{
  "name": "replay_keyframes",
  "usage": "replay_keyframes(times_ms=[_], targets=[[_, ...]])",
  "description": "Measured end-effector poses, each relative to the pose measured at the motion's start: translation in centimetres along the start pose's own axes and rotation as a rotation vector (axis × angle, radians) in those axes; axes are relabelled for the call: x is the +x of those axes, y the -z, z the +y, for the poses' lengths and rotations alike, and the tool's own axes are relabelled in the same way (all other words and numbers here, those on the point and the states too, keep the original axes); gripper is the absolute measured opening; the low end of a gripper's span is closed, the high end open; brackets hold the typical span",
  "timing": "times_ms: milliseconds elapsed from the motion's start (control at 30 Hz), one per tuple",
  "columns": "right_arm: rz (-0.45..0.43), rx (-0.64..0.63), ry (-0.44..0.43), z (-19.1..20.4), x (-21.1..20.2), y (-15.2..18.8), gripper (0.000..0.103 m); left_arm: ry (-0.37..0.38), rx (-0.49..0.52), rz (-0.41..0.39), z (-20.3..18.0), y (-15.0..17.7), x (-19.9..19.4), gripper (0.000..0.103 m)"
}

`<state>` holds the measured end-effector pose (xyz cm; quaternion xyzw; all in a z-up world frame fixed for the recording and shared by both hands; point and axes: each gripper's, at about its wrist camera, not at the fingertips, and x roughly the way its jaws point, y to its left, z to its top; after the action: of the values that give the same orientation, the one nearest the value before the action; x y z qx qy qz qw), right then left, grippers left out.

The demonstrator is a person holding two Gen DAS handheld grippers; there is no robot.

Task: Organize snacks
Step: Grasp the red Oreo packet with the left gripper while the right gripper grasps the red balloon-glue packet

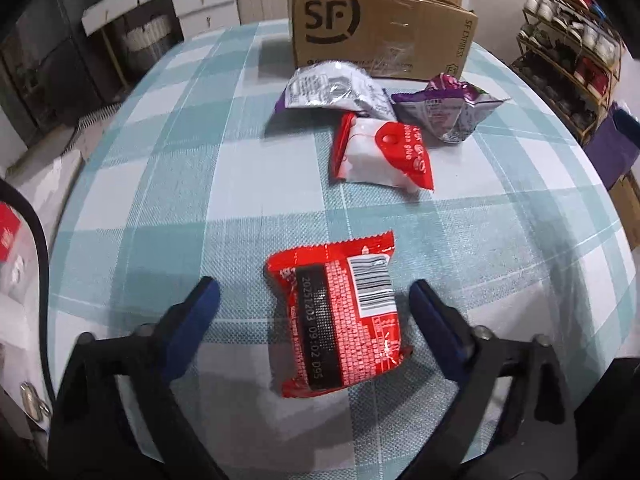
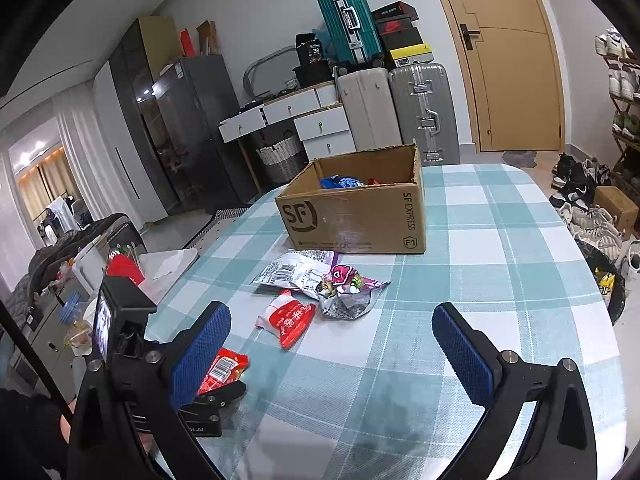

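Observation:
A red snack packet [image 1: 340, 316] lies on the checked tablecloth between the two blue pads of my open left gripper [image 1: 316, 300]; the pads stand apart from it. It also shows in the right wrist view [image 2: 222, 370], partly hidden behind my right gripper's left finger. Farther on lie a red and white packet [image 1: 380, 156] [image 2: 288, 318], a silver packet [image 1: 332, 90] [image 2: 294, 270] and a purple packet [image 1: 448, 106] [image 2: 346, 288]. An open SF cardboard box [image 1: 380, 28] [image 2: 356, 208] stands behind them with snacks inside. My right gripper [image 2: 332, 324] is open and empty above the table.
The round table [image 2: 500, 240] has its edge on the left and right. A shoe rack [image 1: 568, 48] and shoes [image 2: 580, 200] stand to the right. Suitcases [image 2: 400, 108], drawers and a basket stand behind the table. A cluttered counter [image 2: 80, 272] is on the left.

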<state>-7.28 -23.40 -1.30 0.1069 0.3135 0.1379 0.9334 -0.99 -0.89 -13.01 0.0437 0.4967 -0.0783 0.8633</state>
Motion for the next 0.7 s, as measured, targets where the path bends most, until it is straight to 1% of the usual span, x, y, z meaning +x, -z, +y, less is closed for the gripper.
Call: replay_keyframes(times_ms=[33, 100, 233, 400, 533, 700], targets=[[0.001, 0.000, -0.001, 0.0, 0.0, 0.0, 0.102, 0.012, -0.016, 0.016, 0.2, 0.0, 0.2, 0.083], [0.000, 0.001, -0.001, 0.0, -0.2, 0.0, 0.102, 0.026, -0.028, 0.003, 0.5, 0.0, 0.0, 0.073], [0.004, 0.008, 0.001, -0.1, -0.1, 0.1, 0.102, 0.053, -0.011, -0.010, 0.4, -0.1, -0.5, 0.042], [0.014, 0.025, 0.002, -0.3, 0.0, 0.3, 0.102, 0.091, 0.006, -0.008, 0.1, 0.2, -0.9, 0.041], [0.016, 0.026, 0.002, -0.4, 0.1, 0.4, 0.102, 0.093, 0.021, -0.047, -0.1, 0.1, -1.8, 0.041], [0.043, 0.033, 0.006, -0.6, 0.7, 0.8, 0.102, 0.099, -0.013, -0.068, 0.7, -0.3, -2.8, 0.041]])
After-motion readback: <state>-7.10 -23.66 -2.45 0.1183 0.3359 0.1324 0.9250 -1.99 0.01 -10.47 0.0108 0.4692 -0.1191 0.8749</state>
